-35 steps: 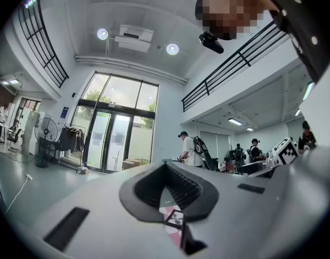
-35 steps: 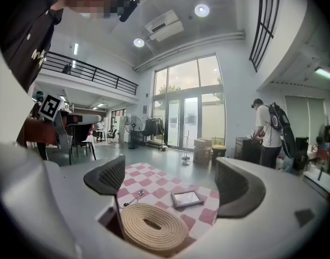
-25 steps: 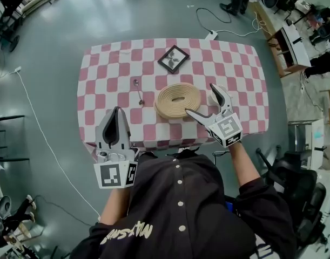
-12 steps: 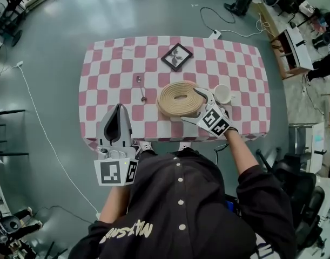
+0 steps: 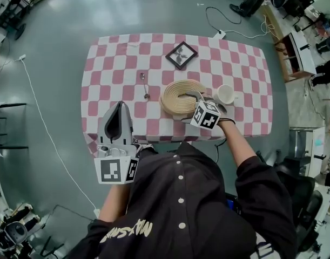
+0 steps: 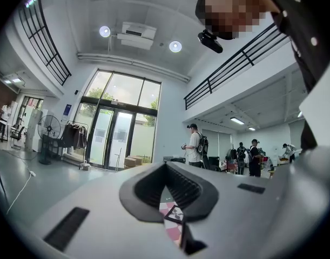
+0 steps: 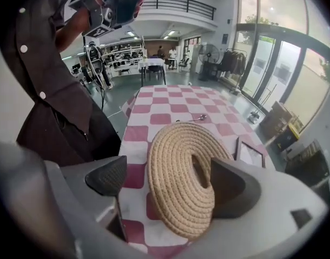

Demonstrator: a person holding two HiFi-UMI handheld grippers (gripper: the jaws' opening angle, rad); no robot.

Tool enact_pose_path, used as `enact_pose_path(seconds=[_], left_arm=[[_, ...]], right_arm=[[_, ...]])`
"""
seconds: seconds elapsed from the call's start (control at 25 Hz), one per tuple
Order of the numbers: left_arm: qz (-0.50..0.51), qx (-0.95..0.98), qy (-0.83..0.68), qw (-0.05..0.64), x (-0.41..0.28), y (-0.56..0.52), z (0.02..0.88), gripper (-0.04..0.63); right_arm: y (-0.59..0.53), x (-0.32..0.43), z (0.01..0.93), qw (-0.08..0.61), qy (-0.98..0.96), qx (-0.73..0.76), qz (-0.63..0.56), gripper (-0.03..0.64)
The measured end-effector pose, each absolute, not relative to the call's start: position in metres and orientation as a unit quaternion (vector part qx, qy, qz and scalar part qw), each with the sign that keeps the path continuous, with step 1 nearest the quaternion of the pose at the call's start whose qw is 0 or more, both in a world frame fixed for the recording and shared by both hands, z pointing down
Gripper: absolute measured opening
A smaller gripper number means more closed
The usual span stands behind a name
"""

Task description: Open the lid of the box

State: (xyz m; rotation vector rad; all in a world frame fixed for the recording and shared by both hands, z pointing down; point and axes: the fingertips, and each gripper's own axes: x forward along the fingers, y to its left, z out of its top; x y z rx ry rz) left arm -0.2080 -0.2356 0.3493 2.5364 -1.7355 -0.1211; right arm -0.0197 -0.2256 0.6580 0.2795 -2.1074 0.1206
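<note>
A round woven rope box (image 5: 178, 93) with a coiled lid (image 7: 178, 177) lies on the checked table, right of centre. My right gripper (image 5: 190, 102) is at its near right side, rolled on its side and open. In the right gripper view, my right gripper (image 7: 170, 183) has the lid's ring between its jaws: one pad (image 7: 108, 176) stands outside the rim, the other (image 7: 235, 188) over the sunken centre. Whether they touch the rope is unclear. My left gripper (image 5: 119, 112) is held off the table's near left edge, shut and empty, and points up at the room in its own view (image 6: 173, 209).
The pink-and-white checked table (image 5: 116, 63) also carries a black picture frame (image 5: 181, 55) at the back, a spoon (image 5: 145, 85) left of the box, and a white cup (image 5: 225, 94) close to its right. Cables run across the grey floor; desks and chairs stand at right.
My right gripper has swung left from the table's near right onto the woven box and rolled sideways, uncovering the white cup. The left gripper has stayed put.
</note>
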Motion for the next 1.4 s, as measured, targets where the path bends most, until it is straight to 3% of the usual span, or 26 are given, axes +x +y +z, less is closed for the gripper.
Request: enact_pose_path(seconds=[0.68,1.4], left_arm=[[-0.035,0.815,-0.577,0.037,-0.213,-0.23,0.354,-0.003],[-0.025,0.799,-0.598,0.048,-0.229,-0.224,0.363,-0.003]], right_arm=[[-0.22,-0.012,0.708,0.578,-0.814,0.025,0.056,0.475],[-0.221,-0.024,0.72,0.599,-0.797,-0.033,0.073,0.412]])
